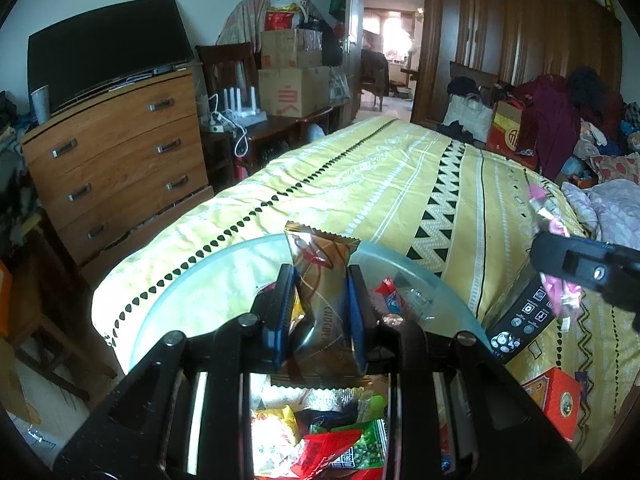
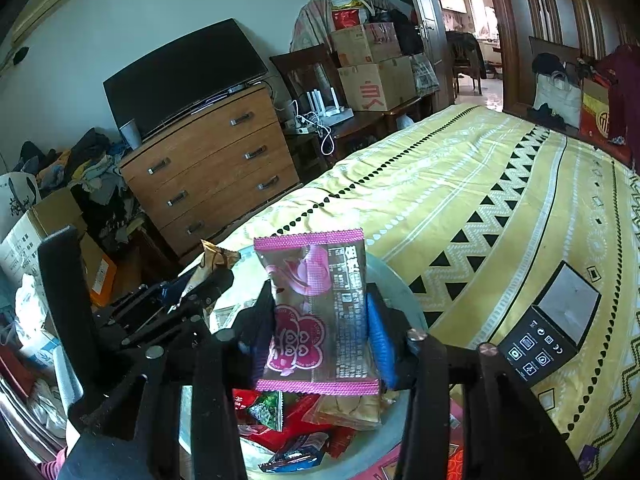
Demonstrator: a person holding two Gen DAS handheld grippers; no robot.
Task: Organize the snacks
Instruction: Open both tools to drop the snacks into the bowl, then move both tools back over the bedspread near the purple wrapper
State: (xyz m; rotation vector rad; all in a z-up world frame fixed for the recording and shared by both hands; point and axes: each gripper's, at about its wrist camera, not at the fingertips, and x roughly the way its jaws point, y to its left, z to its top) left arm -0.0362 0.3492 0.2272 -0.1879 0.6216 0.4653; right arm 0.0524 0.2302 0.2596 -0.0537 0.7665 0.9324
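Note:
My left gripper (image 1: 318,312) is shut on a gold and brown snack packet (image 1: 320,276), which stands upright between its blue pads. It hangs over a glass bowl (image 1: 440,280) that holds several loose snack packets (image 1: 340,444). My right gripper (image 2: 320,332) is shut on a pink snack packet (image 2: 316,304), also upright, above the same bowl (image 2: 394,284) and its snacks (image 2: 288,412). The two grippers are side by side: the left gripper (image 2: 204,280) with the gold packet (image 2: 216,258) shows at the left of the right wrist view, and the right gripper (image 1: 550,268) with the pink packet (image 1: 554,220) at the right of the left wrist view.
The bowl rests on a bed with a yellow patterned sheet (image 1: 380,184). A black box with white icons (image 2: 548,336) and a red-orange box (image 1: 556,400) lie to the bowl's right. A wooden dresser (image 1: 120,152) with a TV stands left of the bed. Clothes are piled at the far right (image 1: 568,120).

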